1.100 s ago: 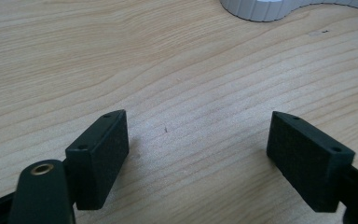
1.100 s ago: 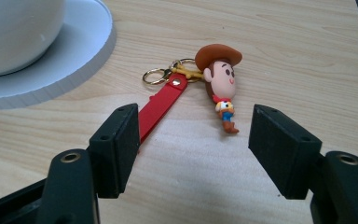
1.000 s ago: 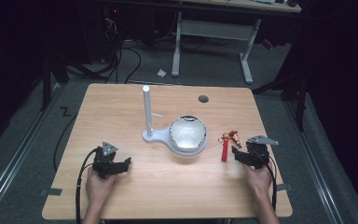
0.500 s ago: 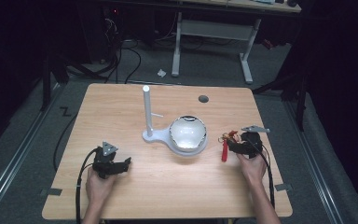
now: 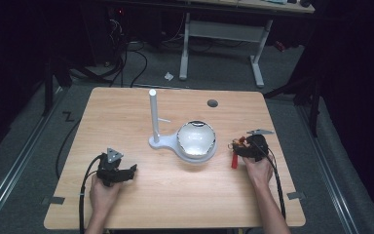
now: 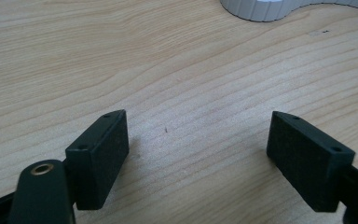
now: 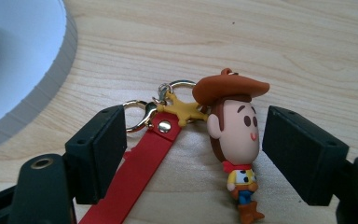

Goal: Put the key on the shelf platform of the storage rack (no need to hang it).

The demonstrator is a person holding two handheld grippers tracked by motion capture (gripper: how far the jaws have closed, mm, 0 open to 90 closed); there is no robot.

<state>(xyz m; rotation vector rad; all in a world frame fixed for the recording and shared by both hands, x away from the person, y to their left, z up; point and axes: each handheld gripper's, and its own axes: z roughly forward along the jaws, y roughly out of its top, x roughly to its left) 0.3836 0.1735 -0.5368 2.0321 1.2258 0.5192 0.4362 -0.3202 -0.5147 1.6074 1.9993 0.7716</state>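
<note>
Red strap (image 7: 135, 175), cowboy keychain figure (image 7: 237, 140), unlettered

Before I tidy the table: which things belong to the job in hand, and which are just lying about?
In hand: cowboy keychain with red strap, lying between the open right gripper.

Lying about: white stand, round white dish, left gripper, open over bare table.

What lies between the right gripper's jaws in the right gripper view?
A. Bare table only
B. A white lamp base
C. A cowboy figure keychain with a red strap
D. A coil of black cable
C: the cowboy figure keychain with its red strap lies on the table between the right gripper jaws, which stand open, not touching it.
</note>
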